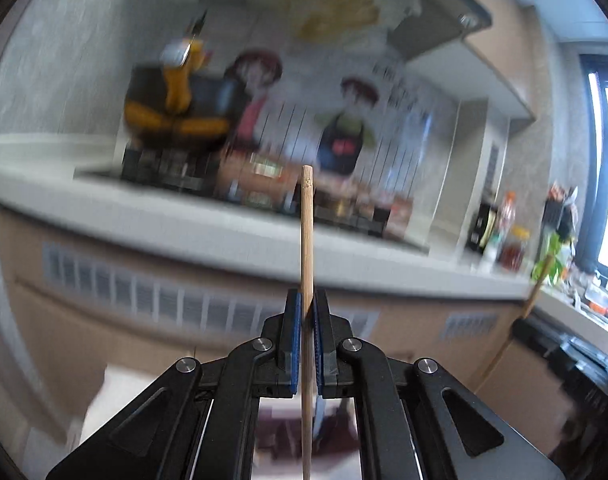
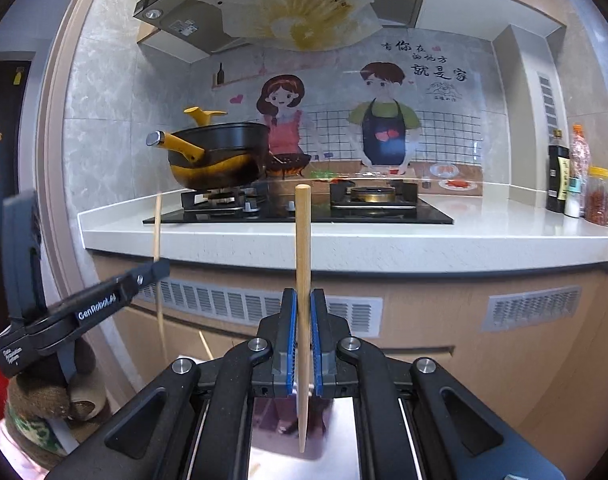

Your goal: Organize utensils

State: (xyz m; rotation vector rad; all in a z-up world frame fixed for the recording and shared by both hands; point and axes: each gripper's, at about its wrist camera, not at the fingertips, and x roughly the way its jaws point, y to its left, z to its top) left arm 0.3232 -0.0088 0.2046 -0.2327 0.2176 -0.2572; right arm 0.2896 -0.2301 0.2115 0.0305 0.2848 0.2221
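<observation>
A white stone-look counter (image 2: 344, 240) runs across the view, carrying a black glass gas hob (image 2: 296, 212) with a dark pan on yellow-handled cookware (image 2: 220, 156) on its left burner. Behind it the splashback shows a cartoon couple (image 2: 332, 120), and a range hood (image 2: 264, 4) with a stained paper liner hangs above. Bottles and jars (image 2: 576, 176) cluster at the counter's right end; slatted vents (image 2: 256, 304) break the tan cabinet front below.

The right gripper (image 2: 303, 344) has its blue ribbed pads pressed onto a round, pale wooden chopstick (image 2: 303, 260), held upright in front of the counter edge. The left gripper (image 1: 307, 340) likewise clamps a second chopstick (image 1: 307, 240), upright, its blunt end showing bamboo grain (the background in this view is smeared by motion). From the right wrist camera the left gripper appears at the left with its thin stick crossing the counter's corner.
</observation>
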